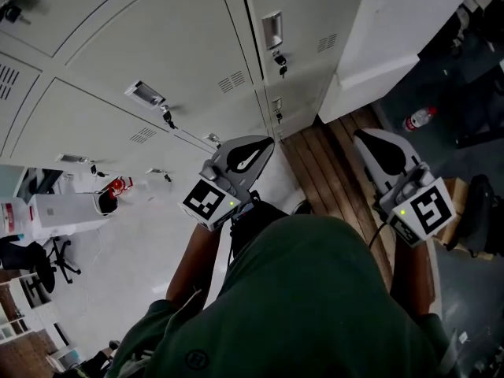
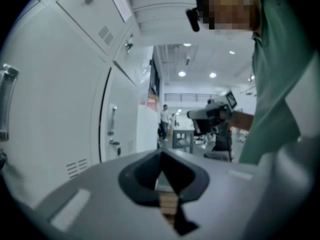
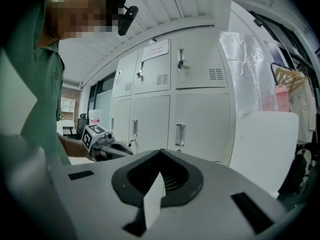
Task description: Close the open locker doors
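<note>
A bank of pale grey lockers point(image 1: 181, 46) fills the upper left of the head view; every door I see there lies flush with the front, each with a recessed handle point(image 1: 272, 28) and a key lock. My left gripper point(image 1: 266, 145) and right gripper point(image 1: 364, 138) are held up side by side in front of the lockers, touching nothing. Both are shut and empty. The left gripper view has the lockers point(image 2: 55, 109) close on its left, with the left gripper point(image 2: 161, 153) shut. In the right gripper view the lockers point(image 3: 165, 99) stand straight ahead of the shut right gripper point(image 3: 160, 152).
A tall white cabinet point(image 1: 394, 38) stands right of the lockers, on a strip of wooden flooring point(image 1: 331, 172). A water bottle point(image 1: 420, 119) lies on the dark floor at right. A black office chair point(image 1: 55, 262) and desks are at lower left. A person stands far down the room point(image 2: 164, 119).
</note>
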`<action>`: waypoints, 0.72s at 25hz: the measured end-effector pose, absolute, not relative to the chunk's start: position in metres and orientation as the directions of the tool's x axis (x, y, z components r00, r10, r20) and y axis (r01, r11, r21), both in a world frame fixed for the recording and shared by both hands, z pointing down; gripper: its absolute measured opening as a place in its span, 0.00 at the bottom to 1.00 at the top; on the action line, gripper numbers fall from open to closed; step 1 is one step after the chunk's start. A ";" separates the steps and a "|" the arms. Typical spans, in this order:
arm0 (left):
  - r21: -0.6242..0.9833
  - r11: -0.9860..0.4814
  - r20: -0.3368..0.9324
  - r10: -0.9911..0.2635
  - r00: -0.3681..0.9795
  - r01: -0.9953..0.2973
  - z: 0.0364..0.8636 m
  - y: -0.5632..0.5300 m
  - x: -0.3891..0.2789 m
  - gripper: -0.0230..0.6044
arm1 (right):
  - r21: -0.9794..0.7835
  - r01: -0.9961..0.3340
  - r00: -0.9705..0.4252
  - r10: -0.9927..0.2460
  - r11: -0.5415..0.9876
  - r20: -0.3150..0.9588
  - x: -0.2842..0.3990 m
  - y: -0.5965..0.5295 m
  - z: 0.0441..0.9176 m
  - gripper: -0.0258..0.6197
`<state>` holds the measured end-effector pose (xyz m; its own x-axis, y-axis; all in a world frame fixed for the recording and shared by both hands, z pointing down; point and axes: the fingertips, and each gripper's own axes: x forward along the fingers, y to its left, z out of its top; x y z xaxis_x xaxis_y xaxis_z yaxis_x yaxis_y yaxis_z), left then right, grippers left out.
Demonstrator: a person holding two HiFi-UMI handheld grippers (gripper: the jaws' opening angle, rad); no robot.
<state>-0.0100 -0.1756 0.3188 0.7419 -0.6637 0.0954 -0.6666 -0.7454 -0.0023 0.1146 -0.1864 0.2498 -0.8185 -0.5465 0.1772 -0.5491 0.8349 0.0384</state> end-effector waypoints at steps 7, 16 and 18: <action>-0.025 -0.773 0.102 -0.632 0.768 -0.633 0.313 -0.175 0.004 0.04 | 0.030 -0.591 -0.792 -0.587 0.806 0.166 0.137 -0.174 0.244 0.05; -0.008 -0.789 0.132 -0.610 0.782 -0.614 0.320 -0.168 -0.018 0.04 | 0.017 -0.598 -0.786 -0.591 0.801 0.183 0.119 -0.169 0.249 0.05; 0.003 -0.792 0.138 -0.605 0.784 -0.611 0.323 -0.167 -0.029 0.04 | 0.016 -0.598 -0.785 -0.590 0.801 0.191 0.106 -0.170 0.251 0.05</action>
